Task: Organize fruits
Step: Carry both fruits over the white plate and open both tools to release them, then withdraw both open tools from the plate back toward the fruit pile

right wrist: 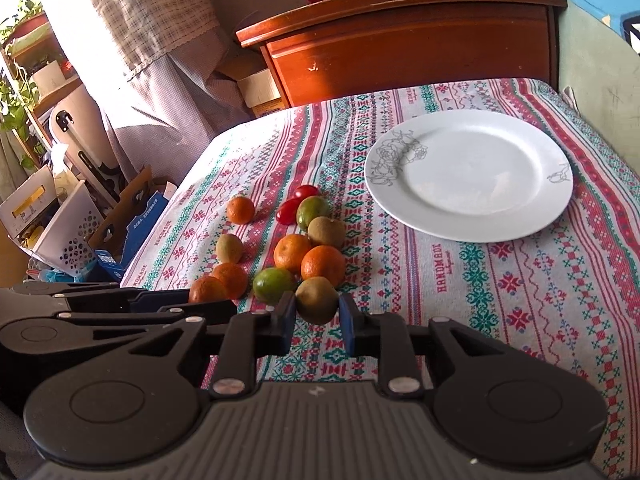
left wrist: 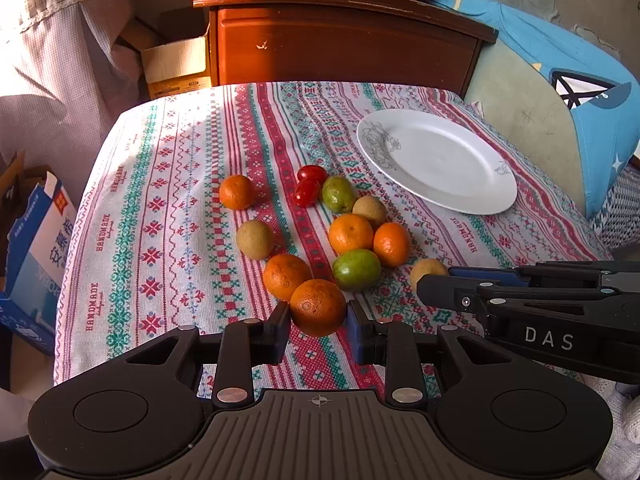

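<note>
Strong daylight is admitted from the curtained window (right wrist: 52,12) on the left, where the picture is blown out to white. The patterned cloth (left wrist: 168,184) nearest that window is washed pale, while its far right side is left in shade. Short shadows are cast rightward by the fruit. Straight edges are bowed by the fisheye lens, and the corners are vignetted black. Focus is kept sharp throughout.

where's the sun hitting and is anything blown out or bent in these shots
Left wrist view: sunlight falls across the tablecloth, fruit throws short shadows, the cabinet edges curve from fisheye. Right wrist view: the window area by the curtain is blown out white.
</note>
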